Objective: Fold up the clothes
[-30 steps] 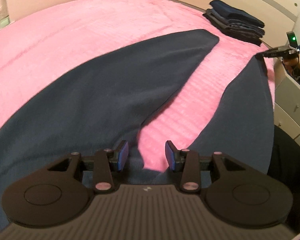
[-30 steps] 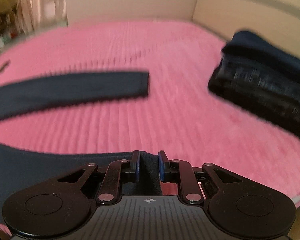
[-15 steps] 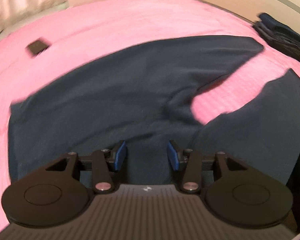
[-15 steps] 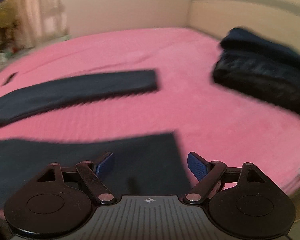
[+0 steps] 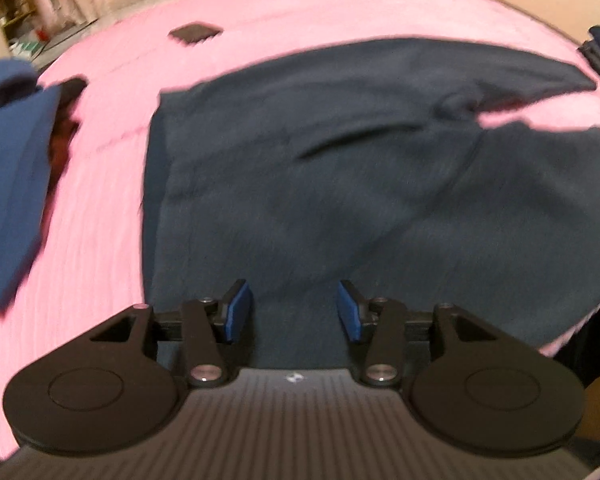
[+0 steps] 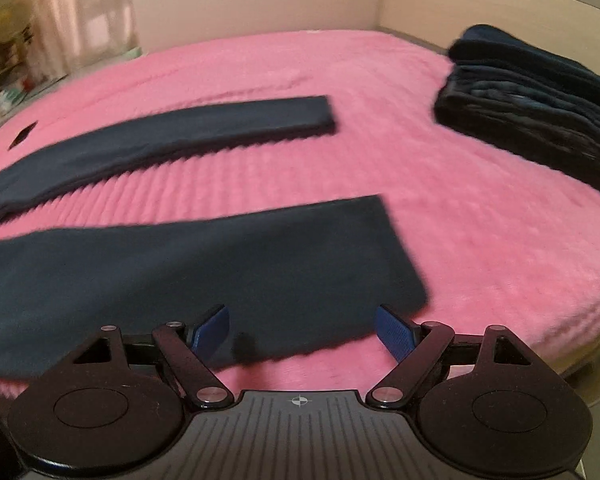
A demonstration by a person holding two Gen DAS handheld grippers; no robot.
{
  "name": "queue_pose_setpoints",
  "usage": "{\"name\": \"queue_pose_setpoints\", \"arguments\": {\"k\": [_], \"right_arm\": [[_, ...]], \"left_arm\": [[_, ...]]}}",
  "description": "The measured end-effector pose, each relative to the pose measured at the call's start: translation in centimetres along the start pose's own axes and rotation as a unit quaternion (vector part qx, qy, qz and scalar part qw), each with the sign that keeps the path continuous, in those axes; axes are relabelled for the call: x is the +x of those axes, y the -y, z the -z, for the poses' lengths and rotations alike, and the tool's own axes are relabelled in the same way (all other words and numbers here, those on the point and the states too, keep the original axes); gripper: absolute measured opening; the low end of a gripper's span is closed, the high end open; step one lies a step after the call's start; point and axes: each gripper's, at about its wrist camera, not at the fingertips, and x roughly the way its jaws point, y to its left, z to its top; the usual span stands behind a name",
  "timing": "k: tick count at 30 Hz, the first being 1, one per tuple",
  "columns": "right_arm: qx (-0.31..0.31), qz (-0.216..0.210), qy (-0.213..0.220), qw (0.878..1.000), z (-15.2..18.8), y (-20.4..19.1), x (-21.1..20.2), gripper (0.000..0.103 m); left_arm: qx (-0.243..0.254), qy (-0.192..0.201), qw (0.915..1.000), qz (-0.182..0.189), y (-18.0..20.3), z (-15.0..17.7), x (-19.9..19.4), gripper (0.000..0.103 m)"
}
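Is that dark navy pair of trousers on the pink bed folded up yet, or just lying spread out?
Spread out. The dark navy trousers lie flat on the pink bedspread, the two legs apart with pink showing between them. Neither gripper holds them.

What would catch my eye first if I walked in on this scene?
Probably the bright pink blanket covering the whole bed, with dark navy trousers spread flat across it, legs pointing toward the far side. Next, a neat stack of folded dark clothes sits at the far right of the bed. Nearest the cameras, the left gripper and right gripper hover open over the trousers, gripping nothing.
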Motion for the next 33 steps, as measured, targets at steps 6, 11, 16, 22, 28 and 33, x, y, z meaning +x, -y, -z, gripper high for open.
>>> {"name": "queue_pose_setpoints", "arguments": {"k": [6,11,16,22,28,33], "right_arm": [[0.034,0.004,-0.015,0.999,0.7,-1.6,0.3,0.083],[0.022,-0.028,0.004,0.999,0.1,-5.0,-1.5,0.083],[0.000,-0.061,0.009,0.998,-0.3,-9.3,-3.0,0.103],[-0.009,-0.100,-0.001,0.995,-0.3,-13.0,-3.7,0.103],[-0.025,-0.093,-0.028,0.995,-0.5,-15.5,-4.1,0.103],[-0.033,-0.064,-0.036,0.997,0.1,-15.5,-4.7,0.103]], "left_arm": [[-0.002,-0.002,0.9999,-0.012,-1.1,2.4,-1.8,0.045],[-0.038,0.011,0.9990,-0.022,-2.2,4.7,-4.3,0.041],[-0.082,0.027,0.9951,-0.048,-2.3,7.0,-7.3,0.041],[-0.104,0.072,0.9903,-0.059,-1.2,6.9,-10.0,0.044],[-0.092,0.059,0.9915,-0.071,1.6,5.0,-9.9,0.063],[-0.111,0.061,0.9890,-0.075,3.7,4.5,-9.8,0.086]]}}
